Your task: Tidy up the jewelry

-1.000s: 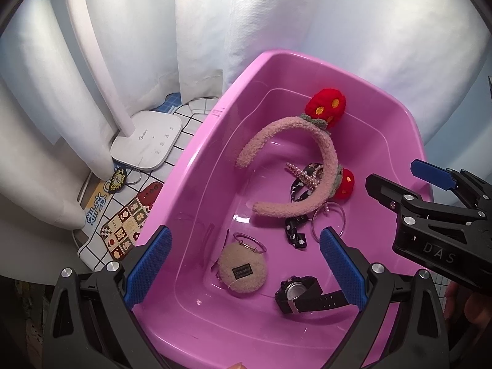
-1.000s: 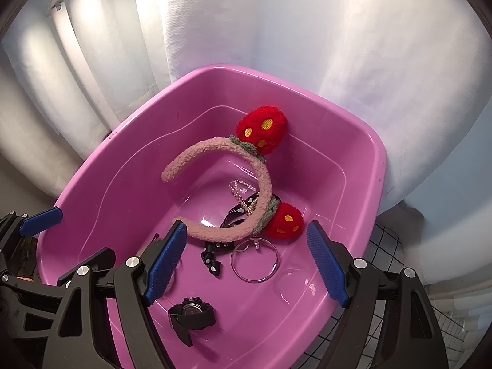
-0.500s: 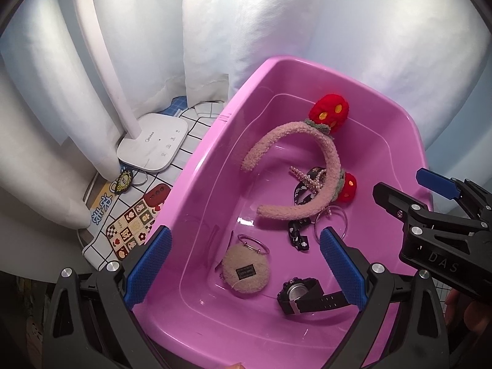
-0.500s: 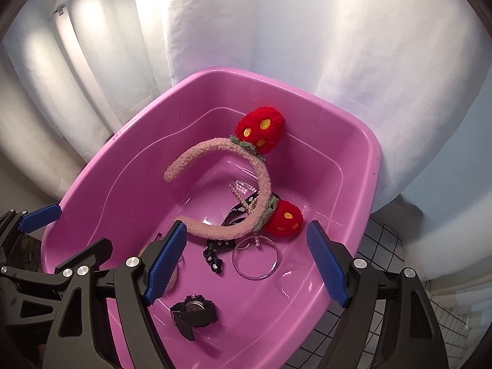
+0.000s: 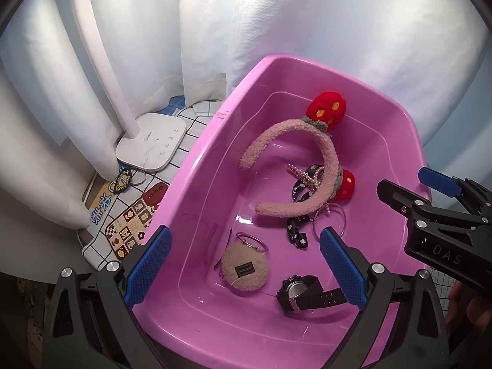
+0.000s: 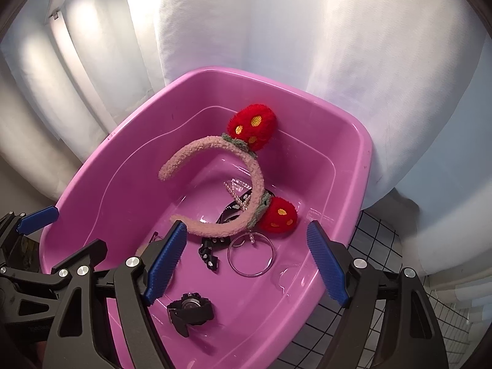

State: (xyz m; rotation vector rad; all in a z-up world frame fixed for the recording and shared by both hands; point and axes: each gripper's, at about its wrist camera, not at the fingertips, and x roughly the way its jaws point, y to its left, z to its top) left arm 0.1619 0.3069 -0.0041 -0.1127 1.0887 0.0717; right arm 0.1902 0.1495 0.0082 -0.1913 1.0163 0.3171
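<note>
A pink plastic bin [image 5: 196, 166] [image 6: 359, 166] holds the jewelry. Inside lie a fuzzy pink headband with red strawberry puffs [image 5: 326, 150] [image 6: 255, 175], a pearl hair clip [image 5: 303, 175], a black patterned ribbon [image 5: 295, 236], a clear bangle [image 6: 250, 255], a beige fuzzy keyring pouch [image 5: 245, 266] and a black watch [image 5: 303, 292] [image 6: 190, 309]. My left gripper [image 5: 244, 269] is open and empty above the bin's near end. My right gripper [image 6: 246, 264] is open and empty above the bin; it also shows in the left wrist view [image 5: 430, 209].
A white lamp base [image 5: 152, 141] with its white stem stands left of the bin on a checked cloth [image 5: 190, 123]. Sticker sheets and a small badge [image 5: 123, 181] lie beside it. White curtain fabric hangs behind everything.
Both grippers have drawn back and up a little from the bin, so the bin looks smaller and farther. The items inside have not moved.
</note>
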